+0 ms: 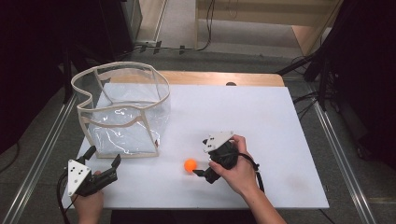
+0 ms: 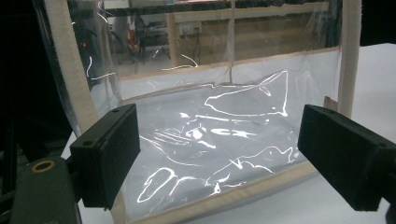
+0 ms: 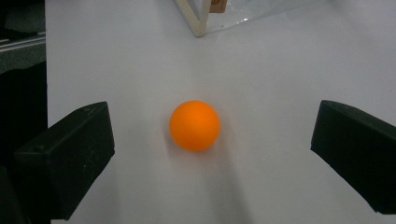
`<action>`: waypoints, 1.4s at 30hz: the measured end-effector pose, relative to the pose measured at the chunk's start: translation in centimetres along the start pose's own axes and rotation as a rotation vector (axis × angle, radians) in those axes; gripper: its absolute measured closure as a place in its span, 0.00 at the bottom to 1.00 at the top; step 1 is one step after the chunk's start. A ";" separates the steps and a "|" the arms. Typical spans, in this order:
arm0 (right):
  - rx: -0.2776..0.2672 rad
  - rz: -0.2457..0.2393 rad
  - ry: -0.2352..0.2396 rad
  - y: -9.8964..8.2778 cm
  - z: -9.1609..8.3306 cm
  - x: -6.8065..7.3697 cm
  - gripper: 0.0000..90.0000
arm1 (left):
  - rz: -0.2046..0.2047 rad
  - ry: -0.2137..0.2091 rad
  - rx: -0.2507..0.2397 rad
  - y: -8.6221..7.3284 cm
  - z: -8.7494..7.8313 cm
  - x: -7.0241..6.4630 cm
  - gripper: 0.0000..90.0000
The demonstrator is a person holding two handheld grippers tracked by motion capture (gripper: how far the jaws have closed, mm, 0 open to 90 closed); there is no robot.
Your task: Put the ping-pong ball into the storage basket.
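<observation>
A small orange ball (image 1: 190, 165) lies on the white table top (image 1: 252, 116), near its front edge. My right gripper (image 1: 201, 157) is open just to the right of it and points left at it. In the right gripper view the ball (image 3: 194, 125) rests on the table between the two black jaws of the right gripper (image 3: 212, 140), touching neither. My left gripper (image 1: 103, 156) is open at the front left and faces the clear plastic bag (image 1: 123, 112) with beige trim. That bag (image 2: 224, 121) stands upright just past the spread jaws of the left gripper (image 2: 219, 135), which hold nothing.
The bag's top rim (image 1: 116, 70) stands open, and the bag takes up the table's left rear. A wooden strip (image 1: 219, 78) runs along the far edge. Metal rails (image 1: 336, 154) flank the table, and cables lie on the floor behind it.
</observation>
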State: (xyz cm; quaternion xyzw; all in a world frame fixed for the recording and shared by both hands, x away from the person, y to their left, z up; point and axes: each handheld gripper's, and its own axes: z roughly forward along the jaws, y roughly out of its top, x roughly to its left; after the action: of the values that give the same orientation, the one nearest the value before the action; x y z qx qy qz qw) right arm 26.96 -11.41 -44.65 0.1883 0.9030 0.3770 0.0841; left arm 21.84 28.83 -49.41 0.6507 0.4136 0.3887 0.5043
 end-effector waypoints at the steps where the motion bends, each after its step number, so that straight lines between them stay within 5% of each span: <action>1: 0.005 -0.003 0.001 0.0 0.1 0.0 0.00 | 0.000 0.000 0.000 0.0 0.0 0.0 0.15; 42: 0.118 -0.014 0.107 0.9 3.8 0.3 0.00 | 0.001 0.000 -0.001 0.0 0.0 0.0 0.15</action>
State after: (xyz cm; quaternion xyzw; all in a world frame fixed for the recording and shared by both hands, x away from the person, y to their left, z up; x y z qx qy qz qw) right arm 28.07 -8.25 -46.74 0.1662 0.9281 0.3321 0.0272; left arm 21.86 28.79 -49.42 0.6506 0.4133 0.3892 0.5044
